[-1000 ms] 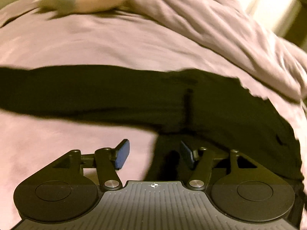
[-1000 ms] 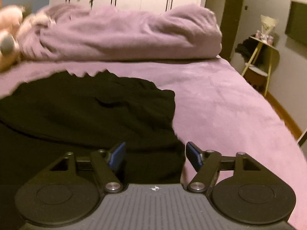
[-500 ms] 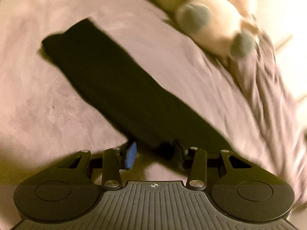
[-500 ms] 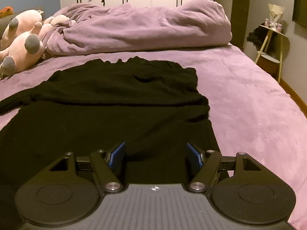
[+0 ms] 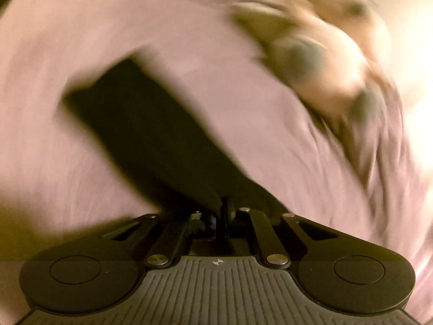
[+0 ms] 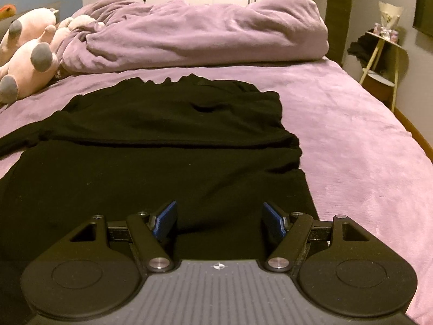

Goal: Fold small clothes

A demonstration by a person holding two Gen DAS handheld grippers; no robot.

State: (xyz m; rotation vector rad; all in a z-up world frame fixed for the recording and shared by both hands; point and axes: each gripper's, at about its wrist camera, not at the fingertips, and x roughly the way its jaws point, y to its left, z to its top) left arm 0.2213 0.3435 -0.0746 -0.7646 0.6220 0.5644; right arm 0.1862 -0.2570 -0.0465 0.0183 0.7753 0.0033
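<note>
Blurring smears the left wrist view, yet the left gripper [image 5: 223, 211] reads as pinched on a black sleeve [image 5: 146, 135] stretching far-left across the purple bed [image 5: 40, 135]. Near the spread right gripper [image 6: 219, 220], the black garment [image 6: 162, 157] lies flat — its far part folded over.

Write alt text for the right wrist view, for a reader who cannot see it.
The open right gripper hovers over a black garment spread on a purple bed. A bunched purple duvet lies beyond, pink plush toys at the left.
</note>
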